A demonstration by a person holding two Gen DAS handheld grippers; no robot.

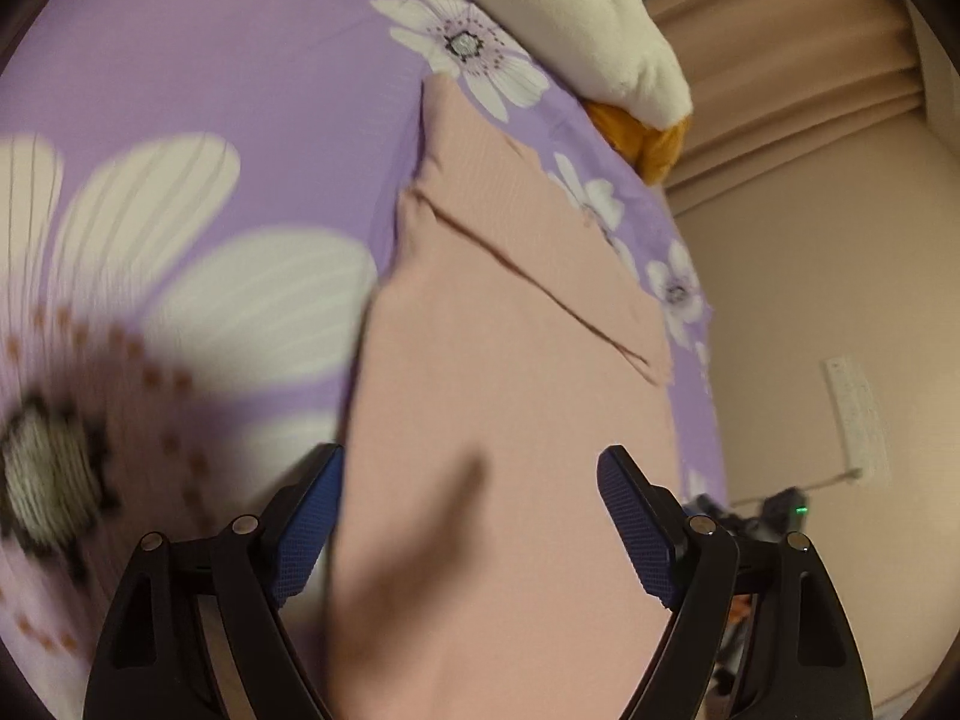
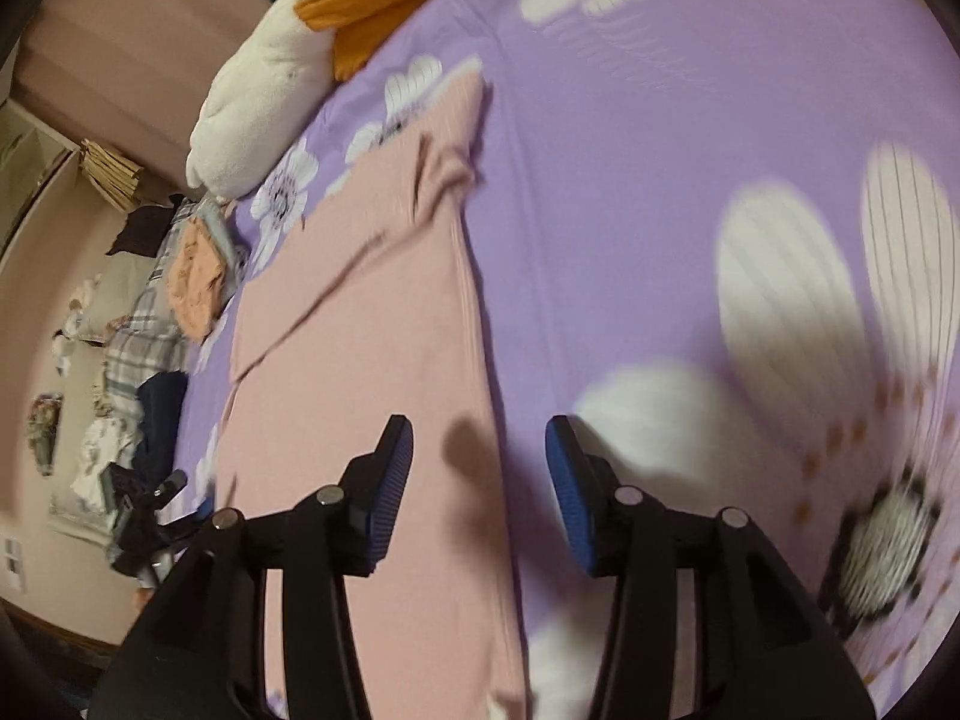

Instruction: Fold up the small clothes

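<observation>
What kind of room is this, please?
Most likely a bedroom. A pink garment lies on a purple flowered bedsheet, a white pillow sits at the far end, and more clothes are piled beside the bed.

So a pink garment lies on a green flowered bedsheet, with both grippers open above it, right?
Not quite: the bedsheet is purple with white flowers, not green, as both wrist views show. The rest holds: the pink garment lies on it, and the left gripper and right gripper are open above it.
</observation>
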